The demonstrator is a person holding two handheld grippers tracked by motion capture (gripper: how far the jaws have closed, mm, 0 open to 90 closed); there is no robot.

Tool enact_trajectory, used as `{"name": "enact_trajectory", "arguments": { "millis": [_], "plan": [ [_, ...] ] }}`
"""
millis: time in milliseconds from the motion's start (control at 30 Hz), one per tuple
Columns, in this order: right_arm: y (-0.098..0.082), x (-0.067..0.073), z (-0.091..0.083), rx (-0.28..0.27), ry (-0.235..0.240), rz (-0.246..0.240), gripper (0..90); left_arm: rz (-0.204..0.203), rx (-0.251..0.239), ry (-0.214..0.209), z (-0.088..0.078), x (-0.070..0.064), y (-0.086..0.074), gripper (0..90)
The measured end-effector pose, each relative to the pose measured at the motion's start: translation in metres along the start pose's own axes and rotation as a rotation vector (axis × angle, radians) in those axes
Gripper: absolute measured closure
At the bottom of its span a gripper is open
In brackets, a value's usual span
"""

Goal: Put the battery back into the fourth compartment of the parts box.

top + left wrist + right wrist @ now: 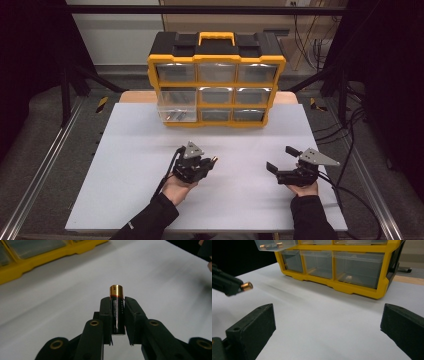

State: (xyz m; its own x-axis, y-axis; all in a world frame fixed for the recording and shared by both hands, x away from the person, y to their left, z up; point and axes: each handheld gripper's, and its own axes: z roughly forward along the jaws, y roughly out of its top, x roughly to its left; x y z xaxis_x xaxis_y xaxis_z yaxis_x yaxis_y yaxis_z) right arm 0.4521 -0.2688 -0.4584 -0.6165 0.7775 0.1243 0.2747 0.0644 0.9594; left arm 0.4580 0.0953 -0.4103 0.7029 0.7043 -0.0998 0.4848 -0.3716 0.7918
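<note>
Left tongs (117,315) grip one battery (117,310); right tongs (327,325) gape; perhaps two batteries in pulled-out drawer (176,107).

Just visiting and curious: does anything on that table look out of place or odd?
One drawer of the yellow organizer is pulled out on the lower left, with batteries lying inside, while the other drawers sit flush. The left gripper is holding a battery. Nothing looks spilled or damaged.

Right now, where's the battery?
The battery is clamped between the left tongs, held above the white table in front of the yellow drawer organizer, left of the open right tongs.
</note>
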Motion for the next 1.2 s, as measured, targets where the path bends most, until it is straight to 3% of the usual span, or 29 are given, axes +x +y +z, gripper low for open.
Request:
{"name": "enact_trajectory", "arguments": {
  "millis": [667,867,1200],
  "plan": [
    [0.000,0.000,0.001,0.003,0.001,0.001,0.3,-0.022,-0.126,0.077,-0.067,0.054,0.034,76.2],
    [0.000,0.001,0.001,0.007,0.001,0.004,0.3,-0.019,-0.147,0.101,-0.076,0.067,0.051,76.2],
    [0.000,0.000,0.001,0.002,0.001,0.000,0.3,-0.052,-0.166,0.119,-0.080,0.090,0.079,76.2]
  ]
}}
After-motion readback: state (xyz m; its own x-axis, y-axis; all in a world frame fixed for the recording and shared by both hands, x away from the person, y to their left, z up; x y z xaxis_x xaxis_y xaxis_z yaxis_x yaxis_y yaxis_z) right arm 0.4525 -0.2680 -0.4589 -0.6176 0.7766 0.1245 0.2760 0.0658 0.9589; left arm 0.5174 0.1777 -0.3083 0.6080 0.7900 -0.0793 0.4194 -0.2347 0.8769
